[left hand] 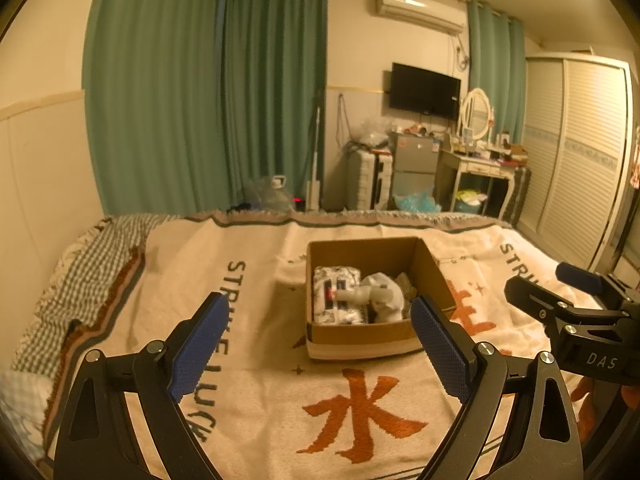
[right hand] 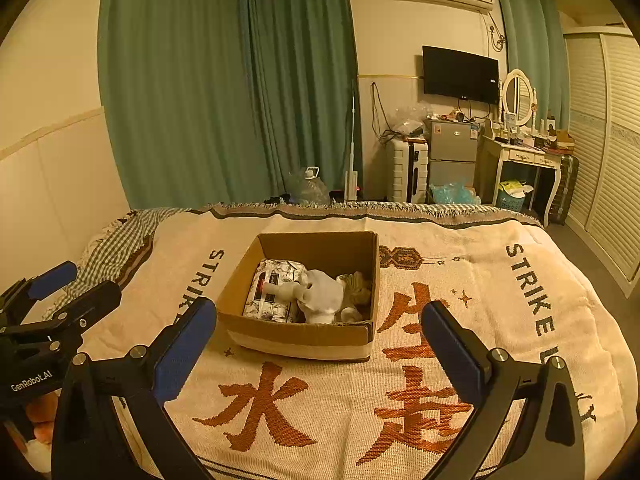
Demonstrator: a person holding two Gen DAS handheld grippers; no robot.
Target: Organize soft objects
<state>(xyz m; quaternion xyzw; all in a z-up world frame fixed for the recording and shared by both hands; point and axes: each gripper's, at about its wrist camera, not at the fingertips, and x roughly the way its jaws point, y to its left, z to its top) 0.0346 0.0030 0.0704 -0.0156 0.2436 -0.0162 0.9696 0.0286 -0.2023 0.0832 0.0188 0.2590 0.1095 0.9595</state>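
An open cardboard box (left hand: 360,334) (right hand: 304,338) sits on the bed blanket. Inside lie a floral-patterned soft pack (left hand: 338,294) (right hand: 274,292), a white plush toy (left hand: 386,296) (right hand: 322,296) and a beige knitted item (right hand: 356,286). My left gripper (left hand: 320,340) is open and empty, above the blanket just in front of the box. My right gripper (right hand: 320,344) is open and empty, also in front of the box. The right gripper shows at the right edge of the left wrist view (left hand: 560,284); the left gripper shows at the left edge of the right wrist view (right hand: 72,284).
The cream blanket (left hand: 260,360) (right hand: 460,272) with orange characters covers the bed; a checked sheet (left hand: 92,264) lies at its left edge. Beyond the bed stand green curtains (right hand: 224,80), a water jug (right hand: 310,188), a suitcase (right hand: 408,174), a small fridge (right hand: 452,156), a dressing table (right hand: 524,160) and a wardrobe (left hand: 576,152).
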